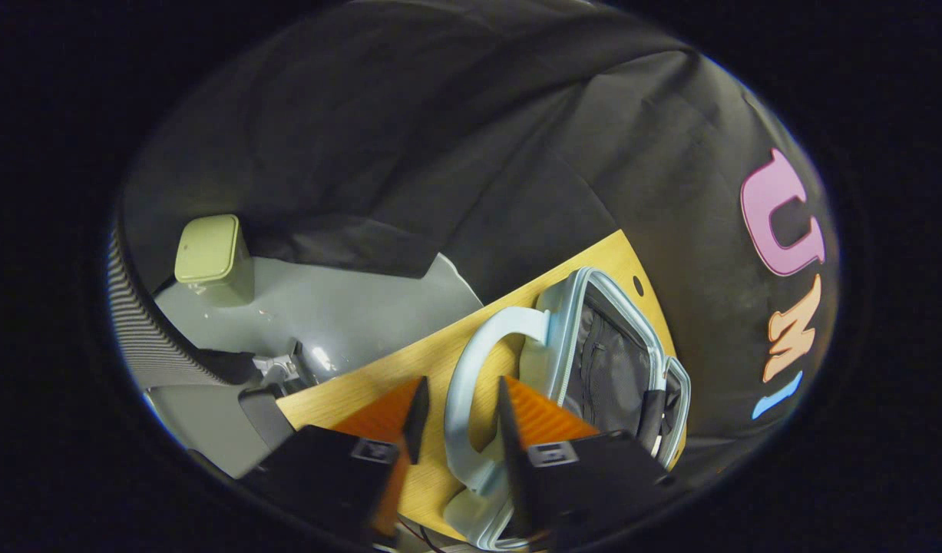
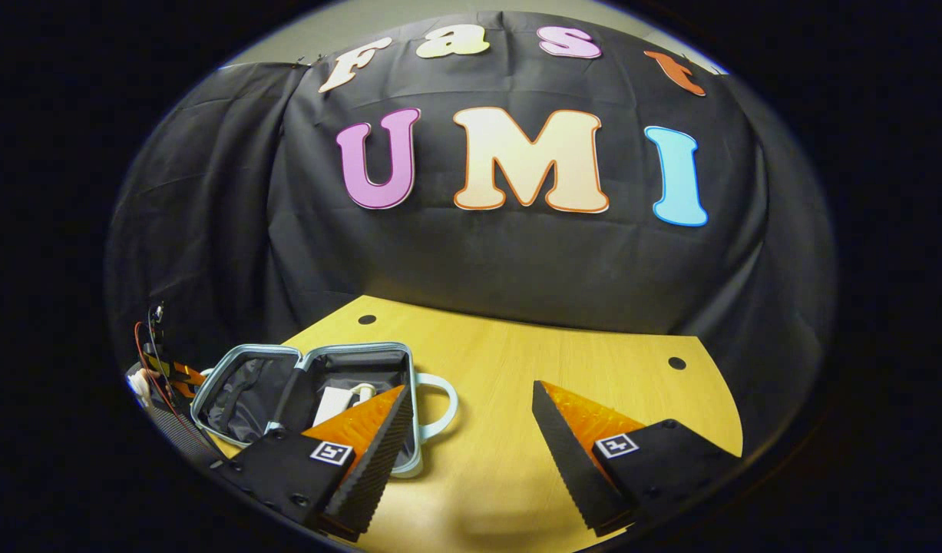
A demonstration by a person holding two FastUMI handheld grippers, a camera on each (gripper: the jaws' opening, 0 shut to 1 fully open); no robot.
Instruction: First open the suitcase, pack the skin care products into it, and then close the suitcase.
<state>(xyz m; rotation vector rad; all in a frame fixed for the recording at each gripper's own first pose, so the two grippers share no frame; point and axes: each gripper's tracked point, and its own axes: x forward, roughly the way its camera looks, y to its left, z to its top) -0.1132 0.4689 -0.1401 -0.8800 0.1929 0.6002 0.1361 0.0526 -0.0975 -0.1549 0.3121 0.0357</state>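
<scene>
The left hand-held gripper (image 1: 459,418) has its fingers parted around the pale handle (image 1: 471,369) of the open suitcase (image 1: 593,353), which lies on the wooden bench (image 1: 378,376). On the grey floor (image 1: 348,307) beyond stands a small lidded bin (image 1: 212,257).

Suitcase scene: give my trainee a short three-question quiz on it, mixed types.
1. True or false: the pale blue hard-shell suitcase lies open on the light wooden table.
2. In the left gripper view, the left gripper straddles which suitcase part? A) curved handle B) hinge C) wheel
3. Fill in: the right gripper is ____, holding nothing.

Key: 1 true; 2 A; 3 open
</scene>
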